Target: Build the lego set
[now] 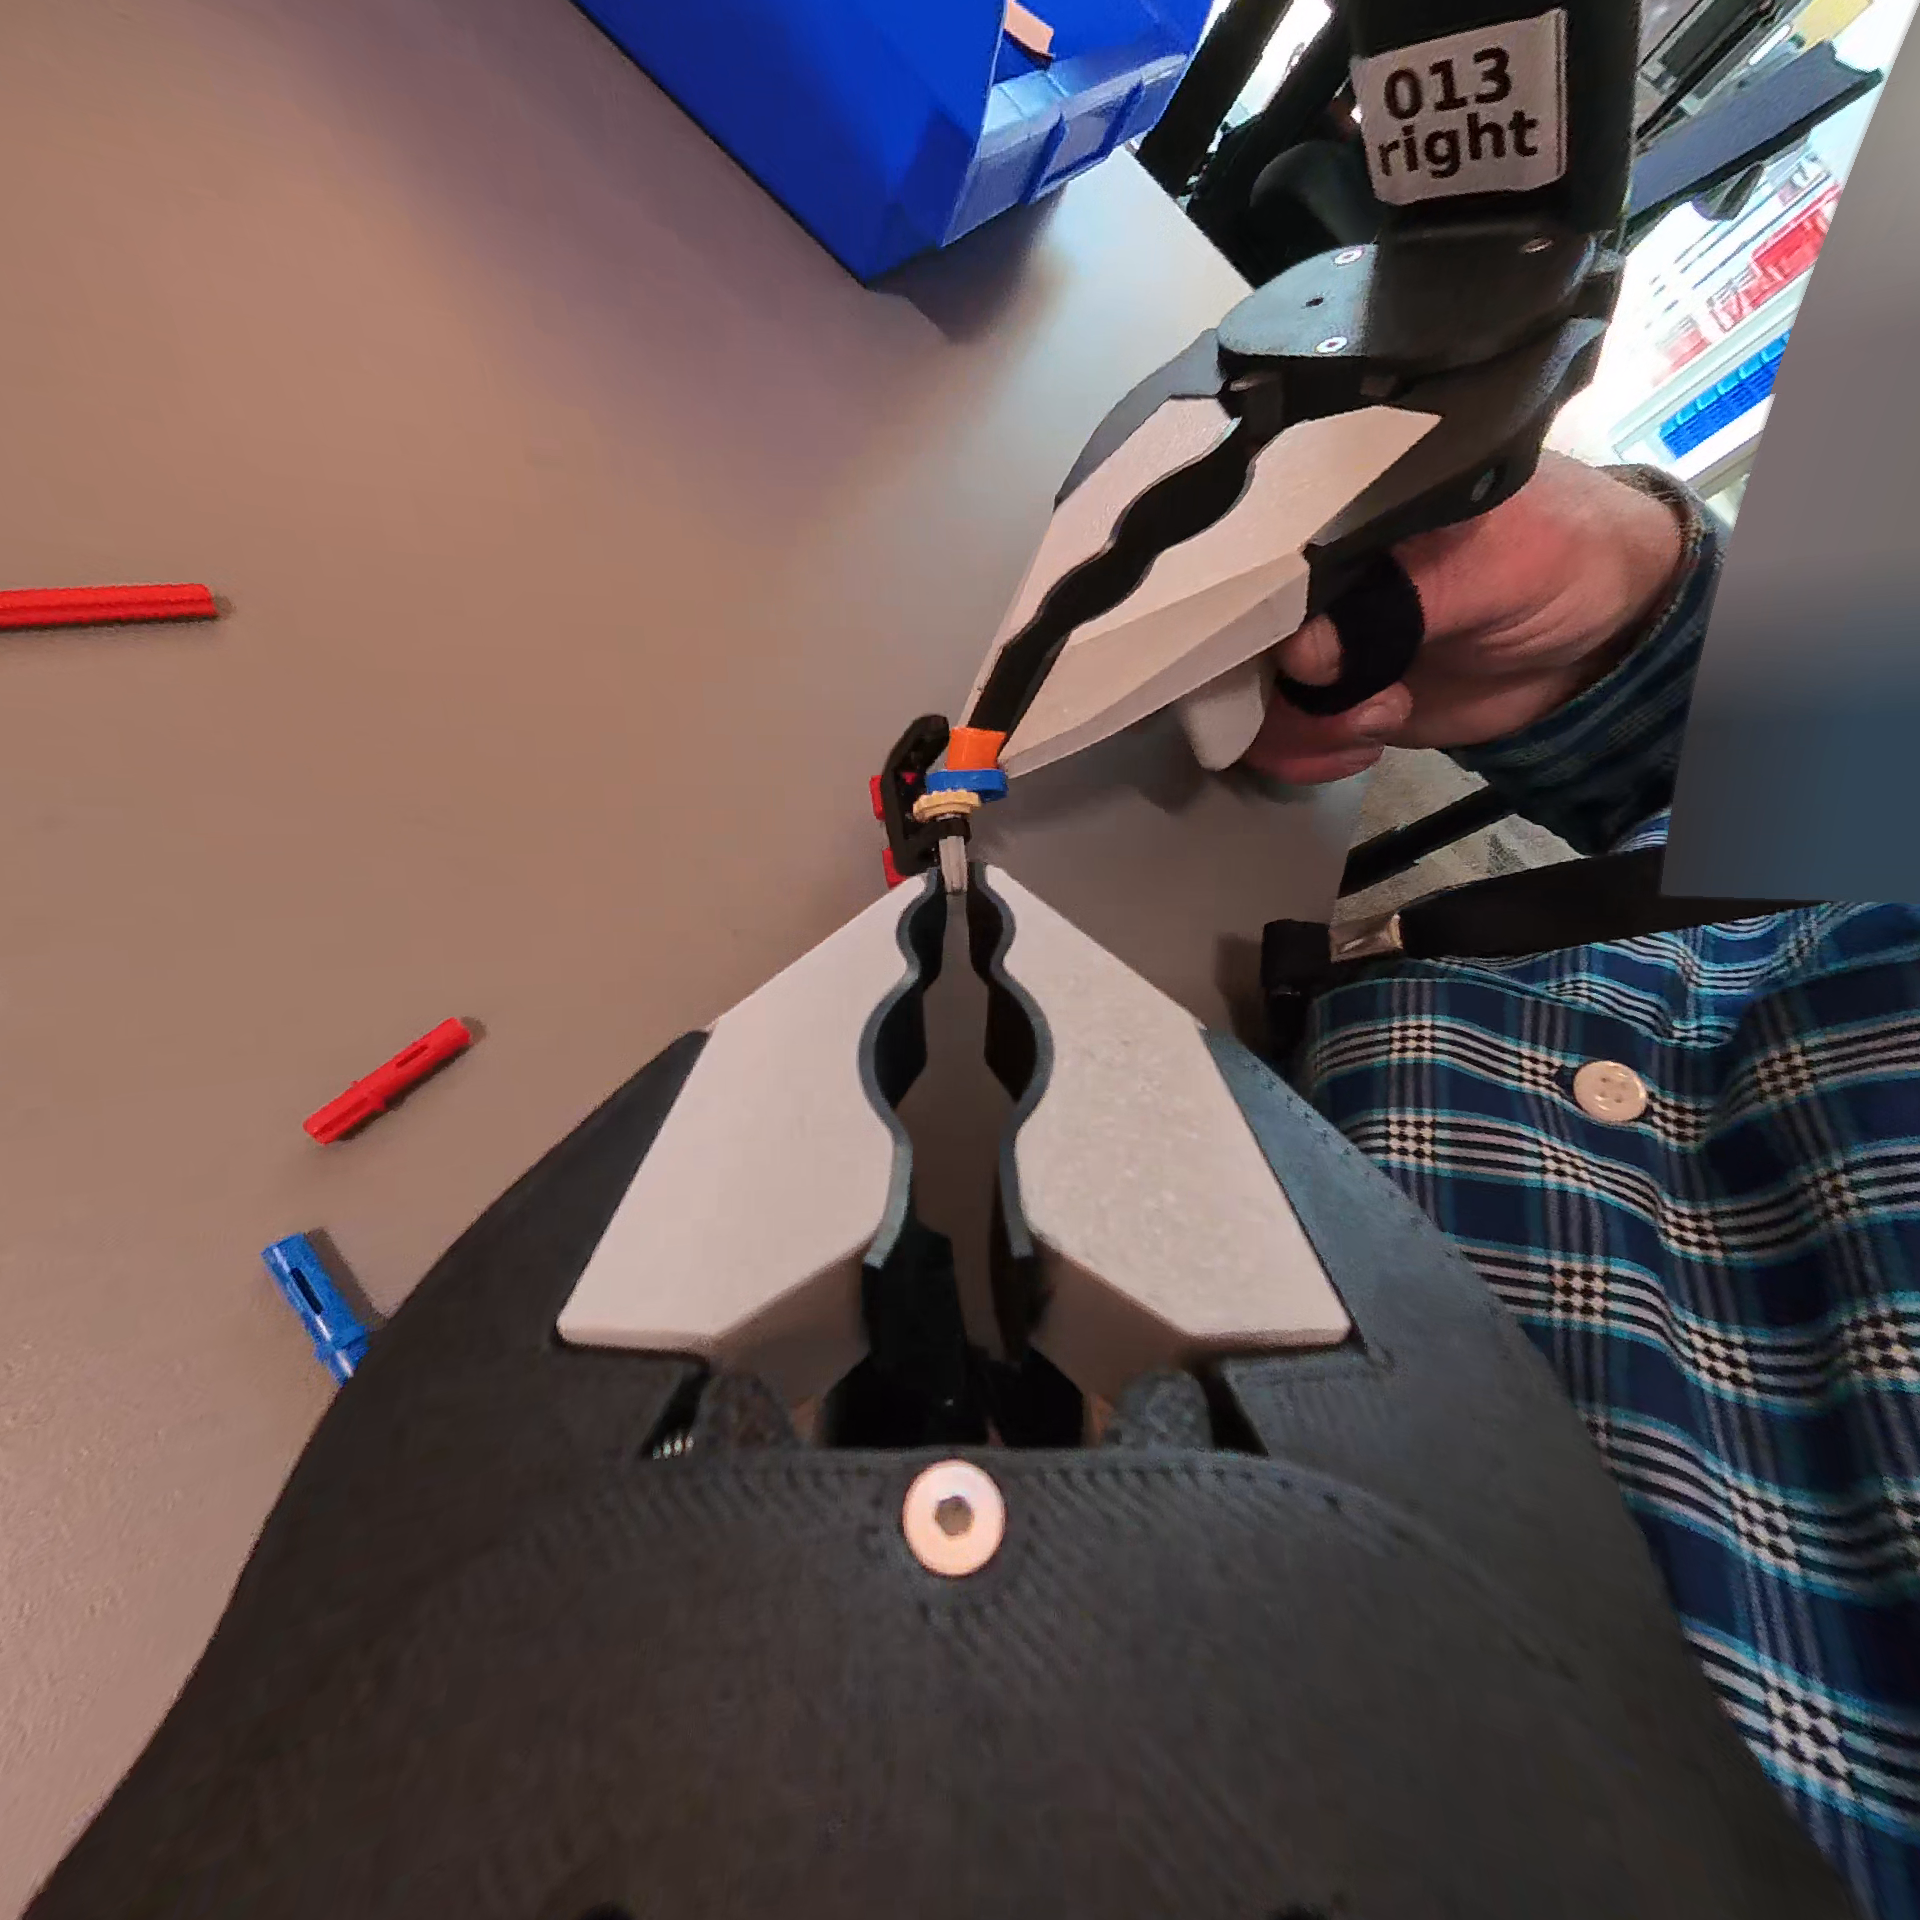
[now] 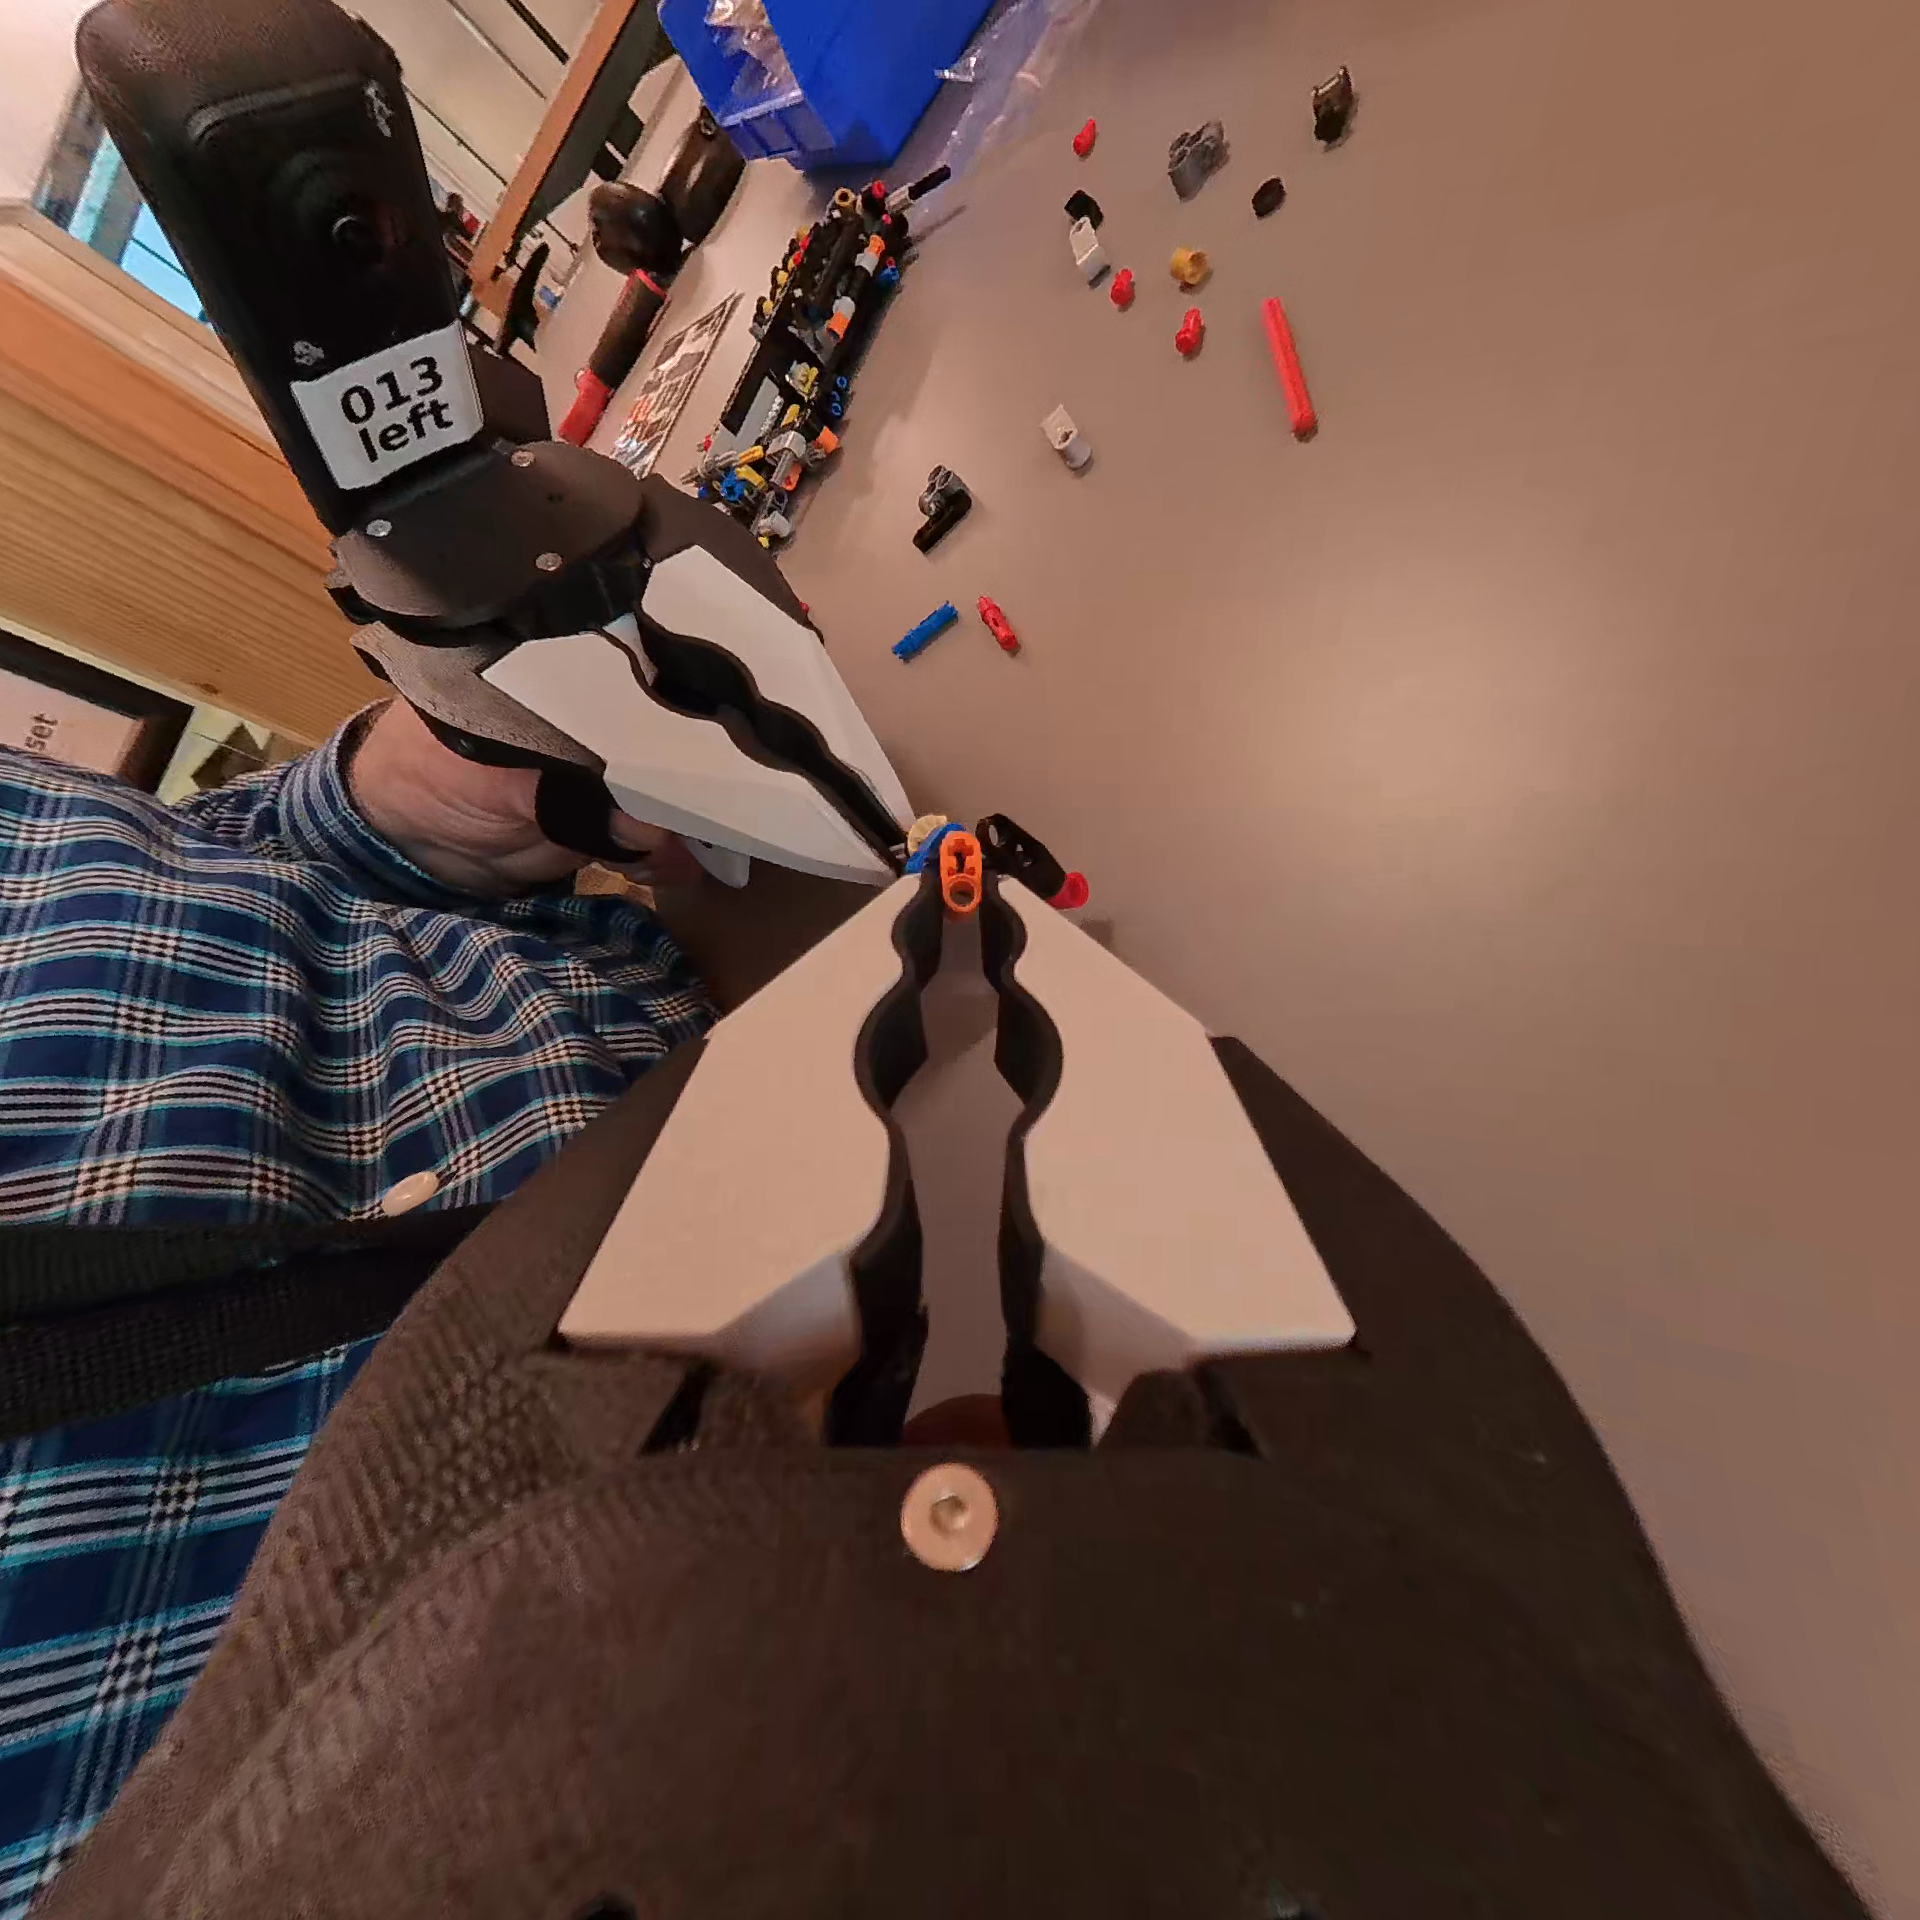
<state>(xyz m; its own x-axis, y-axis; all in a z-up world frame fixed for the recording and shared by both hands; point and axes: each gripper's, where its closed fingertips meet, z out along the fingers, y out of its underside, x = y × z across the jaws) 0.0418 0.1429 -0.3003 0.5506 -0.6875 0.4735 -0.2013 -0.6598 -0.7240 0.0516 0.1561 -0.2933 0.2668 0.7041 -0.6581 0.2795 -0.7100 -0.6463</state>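
My left tongs [image 1: 954, 878] pinch the grey axle [image 1: 953, 860] of the small assembly [image 1: 935, 800]. My right tongs [image 2: 961, 891] clamp its orange connector [image 2: 960, 868]. The assembly hangs tip to tip between both, its axis along my left tongs, above the counter [image 2: 1558, 935].

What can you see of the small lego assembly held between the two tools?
The small lego assembly of plastic stacks an orange connector, a blue piece and a tan gear on a pale axle, beside a black beam with red pins. The left tool pinches the axle, the right tool the connector, above the grey table.
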